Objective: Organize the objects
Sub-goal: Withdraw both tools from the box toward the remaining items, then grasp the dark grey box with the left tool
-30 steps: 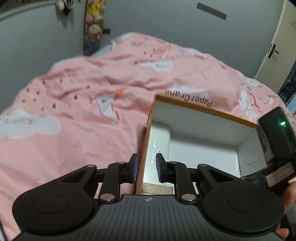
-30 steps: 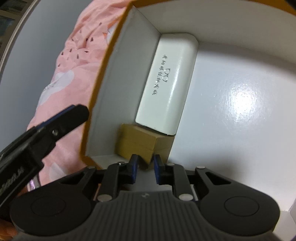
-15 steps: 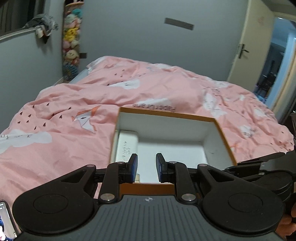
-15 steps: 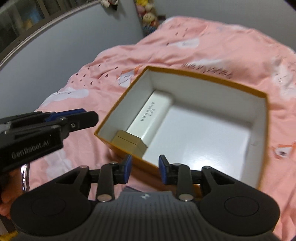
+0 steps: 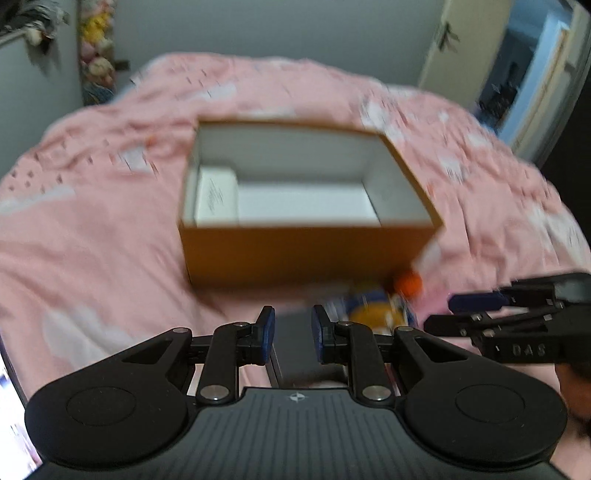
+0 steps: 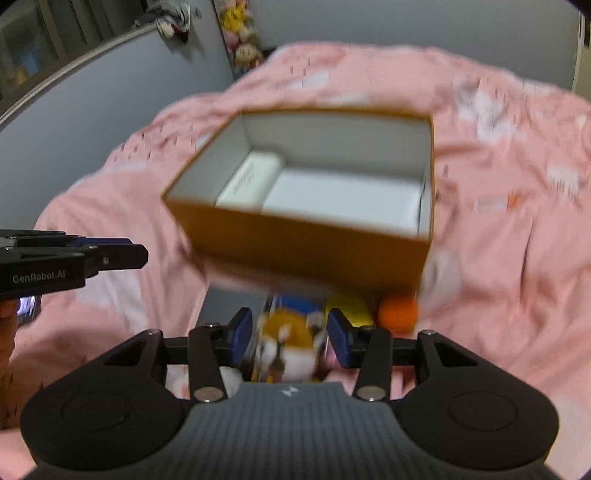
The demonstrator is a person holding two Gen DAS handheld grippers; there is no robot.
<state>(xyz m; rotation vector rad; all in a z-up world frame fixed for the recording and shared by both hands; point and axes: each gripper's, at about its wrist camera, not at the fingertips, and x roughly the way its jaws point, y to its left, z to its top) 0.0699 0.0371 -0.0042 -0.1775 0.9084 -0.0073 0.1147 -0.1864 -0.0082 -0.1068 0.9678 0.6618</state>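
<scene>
An open box with orange-brown outer walls and a white inside sits on a bed covered with a pink quilt. Both views are blurred. Inside the box, a long white case with a line of small print lies along the left wall; the rest of the white floor shows bare.

On the quilt, just in front of the box's near wall, lies a small cluster of things. A package printed with an orange and white cartoon animal on a blue ground is the closest to the cameras. Beside it on the right is something yellow, and past that an orange ball near the box's right front corner. A dark grey flat thing lies on the quilt to the left of the package; what it is cannot be told.

The left tool hangs low over the quilt, its blue-padded fingers a moderate gap apart, holding nothing, with the grey thing seen between them. The right tool is spread wider, its fingers standing either side of the package; whether they touch it cannot be told through the blur. Each tool shows at the edge of the other's view.

Stuffed toys hang at the far grey wall, and a door stands at the right.
</scene>
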